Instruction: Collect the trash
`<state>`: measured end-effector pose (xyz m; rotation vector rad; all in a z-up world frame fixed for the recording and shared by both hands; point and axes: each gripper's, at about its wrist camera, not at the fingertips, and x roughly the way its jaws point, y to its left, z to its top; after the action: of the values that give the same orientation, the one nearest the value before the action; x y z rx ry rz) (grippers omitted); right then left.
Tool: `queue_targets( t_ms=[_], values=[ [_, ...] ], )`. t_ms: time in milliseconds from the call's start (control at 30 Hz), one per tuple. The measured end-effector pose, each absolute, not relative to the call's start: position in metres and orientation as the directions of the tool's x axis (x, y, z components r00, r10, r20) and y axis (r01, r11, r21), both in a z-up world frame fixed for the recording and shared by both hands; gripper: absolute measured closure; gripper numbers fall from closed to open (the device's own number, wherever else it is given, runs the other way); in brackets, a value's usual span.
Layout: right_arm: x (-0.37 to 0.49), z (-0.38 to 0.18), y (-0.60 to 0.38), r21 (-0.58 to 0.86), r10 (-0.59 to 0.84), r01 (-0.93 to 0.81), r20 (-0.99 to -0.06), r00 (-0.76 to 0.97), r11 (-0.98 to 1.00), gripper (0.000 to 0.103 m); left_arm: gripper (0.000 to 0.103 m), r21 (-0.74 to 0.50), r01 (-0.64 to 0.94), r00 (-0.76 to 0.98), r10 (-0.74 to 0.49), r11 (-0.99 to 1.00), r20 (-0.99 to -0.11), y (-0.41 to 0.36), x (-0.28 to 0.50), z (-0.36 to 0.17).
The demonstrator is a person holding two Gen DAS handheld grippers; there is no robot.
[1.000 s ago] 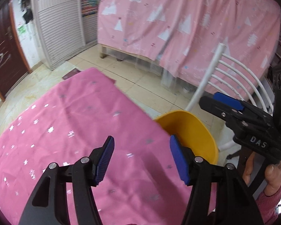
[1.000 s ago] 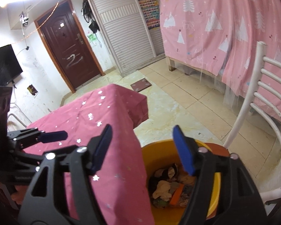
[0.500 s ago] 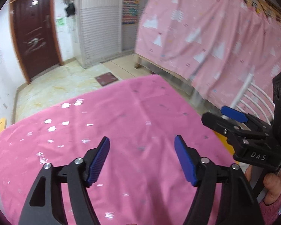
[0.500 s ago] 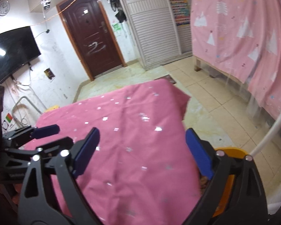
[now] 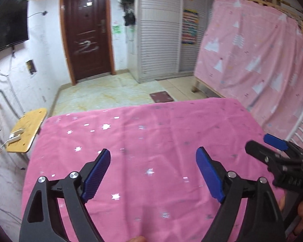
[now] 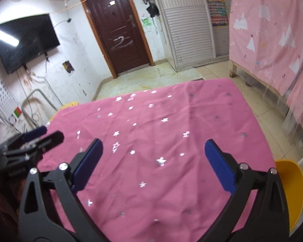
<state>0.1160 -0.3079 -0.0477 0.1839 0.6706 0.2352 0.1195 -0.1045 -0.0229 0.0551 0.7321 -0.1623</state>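
Shift: both views swing from the yellow bin (image 6: 291, 193) toward the pink tablecloth (image 5: 151, 141).
Left gripper (image 5: 153, 173): lower centre, fingers spread, empty.
Right gripper (image 6: 153, 164): lower centre, spread, empty.

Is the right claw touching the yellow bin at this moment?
Cannot tell. In the right wrist view the right claw stands open over the pink tablecloth; its arm overlaps the yellow bin, hiding any gap.

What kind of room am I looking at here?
Most likely a lived-in room of a home: a table under a pink starred cloth, a wall-mounted TV, a dark wooden door, and a pink curtain that seems to screen a bed frame.
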Motion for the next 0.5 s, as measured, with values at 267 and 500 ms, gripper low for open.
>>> queue_targets(
  t_ms=[267,500],
  values=[
    [0.108,-0.048,-0.28,0.165,0.267,-0.21,-0.572,0.775,0.964,0.006,0.022,-0.019,0.039,0.759,-0.042,0.999,-0.649,-0.068,0.11,-0.03],
    [0.1,-0.045,-0.274,0.167,0.279,-0.224,-0.544,0.791,0.96,0.006,0.022,-0.037,0.018,0.766,-0.038,0.999,-0.641,-0.06,0.106,-0.033]
  ],
)
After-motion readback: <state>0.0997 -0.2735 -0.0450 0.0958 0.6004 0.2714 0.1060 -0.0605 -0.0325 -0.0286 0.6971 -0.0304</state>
